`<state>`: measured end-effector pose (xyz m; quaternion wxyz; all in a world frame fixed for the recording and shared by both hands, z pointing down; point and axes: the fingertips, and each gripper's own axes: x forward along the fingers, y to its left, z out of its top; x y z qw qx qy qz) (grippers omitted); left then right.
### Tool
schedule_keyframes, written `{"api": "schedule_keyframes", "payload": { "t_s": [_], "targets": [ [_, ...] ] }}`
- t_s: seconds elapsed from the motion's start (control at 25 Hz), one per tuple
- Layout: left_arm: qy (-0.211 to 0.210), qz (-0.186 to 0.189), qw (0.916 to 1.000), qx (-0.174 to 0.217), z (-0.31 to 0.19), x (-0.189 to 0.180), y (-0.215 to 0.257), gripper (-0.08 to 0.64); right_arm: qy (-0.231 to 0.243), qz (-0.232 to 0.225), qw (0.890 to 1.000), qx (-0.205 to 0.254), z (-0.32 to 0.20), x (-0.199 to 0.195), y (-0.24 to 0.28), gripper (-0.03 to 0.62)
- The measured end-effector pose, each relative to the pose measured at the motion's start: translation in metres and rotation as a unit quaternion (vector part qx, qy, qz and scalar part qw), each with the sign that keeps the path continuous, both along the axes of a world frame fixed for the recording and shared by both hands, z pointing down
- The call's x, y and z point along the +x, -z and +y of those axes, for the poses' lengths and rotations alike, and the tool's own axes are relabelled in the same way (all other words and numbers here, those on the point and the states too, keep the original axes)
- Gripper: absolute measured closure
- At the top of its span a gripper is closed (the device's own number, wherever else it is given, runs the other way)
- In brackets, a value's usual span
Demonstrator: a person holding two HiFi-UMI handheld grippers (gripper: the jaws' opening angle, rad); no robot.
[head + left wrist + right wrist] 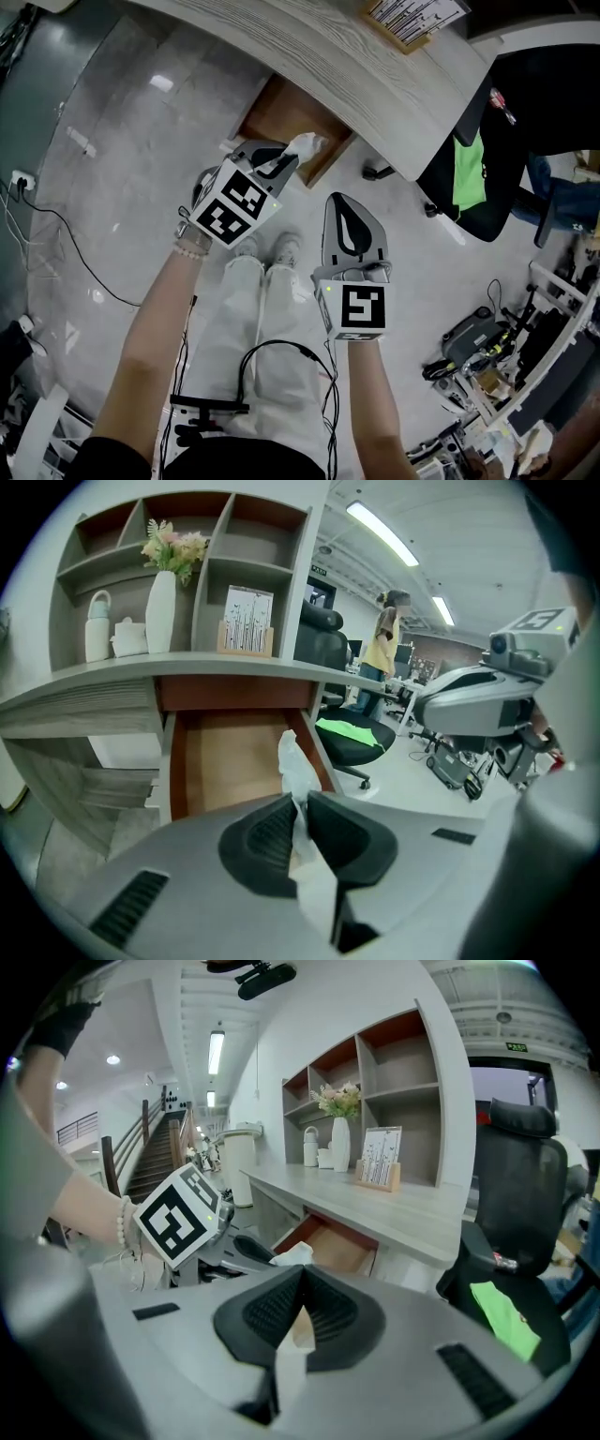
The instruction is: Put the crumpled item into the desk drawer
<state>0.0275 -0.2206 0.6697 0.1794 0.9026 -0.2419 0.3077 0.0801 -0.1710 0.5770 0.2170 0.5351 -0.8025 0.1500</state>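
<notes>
- The crumpled item (pixel 294 761), a white wad of thin paper, is clamped between the jaws of the left gripper (pixel 300 810), and its upper part is seen sticking out beyond the jaw tips
- In the head view the item is held in the air at the front edge of the open drawer (pixel 281 111); it is not laid inside
- In the left gripper view the item is seen against the right-hand side wall of the drawer
- The drawer is pulled out from under the table (pixel 375 70), and its brown wooden inside is shown in both gripper views
- The jaws of the right gripper (pixel 300 1277) are pressed together with nothing between them
- The right gripper is held beside the left one, apart from it and further from the drawer
- A white vase with flowers (pixel 161 611) is stood in the shelf compartments above the table, next to a white bottle (pixel 97 627)
- A black office chair (pixel 487 187) with a green cloth (pixel 469 173) on its seat is placed on the floor, to the right of the drawer
</notes>
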Motion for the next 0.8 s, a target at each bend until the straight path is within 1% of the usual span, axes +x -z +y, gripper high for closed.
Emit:
{"api": "schedule_keyframes", "payload": {
  "t_s": [0.2, 0.36, 0.48, 0.52, 0.6, 0.8],
  "targets": [
    [-0.009, -0.035, 0.9993, -0.007, -0.002, 0.005, -0.016, 0.520, -0.012, -0.006, 1.000, -0.004, 0.001, 0.007, -0.004, 0.588],
    [-0.008, -0.065, 0.9979, -0.002, -0.003, 0.006, -0.026, 0.515, -0.019, -0.009, 1.000, -0.005, 0.002, 0.011, -0.005, 0.588],
    [0.001, -0.078, 0.9969, 0.000, -0.005, 0.004, -0.030, 0.505, -0.018, -0.006, 1.000, -0.005, 0.005, 0.014, -0.006, 0.588],
    [0.004, -0.081, 0.9967, 0.001, -0.006, 0.003, -0.031, 0.495, -0.017, -0.004, 1.000, -0.004, 0.006, 0.015, -0.006, 0.588],
    [0.007, -0.088, 0.9961, 0.002, -0.007, 0.001, -0.033, 0.435, -0.018, -0.004, 1.000, -0.006, 0.009, 0.016, -0.008, 0.588],
    [0.020, -0.097, 0.9950, 0.014, -0.015, -0.005, -0.036, 0.375, -0.022, -0.004, 1.000, -0.009, 0.011, 0.017, -0.011, 0.588]
  ]
}}
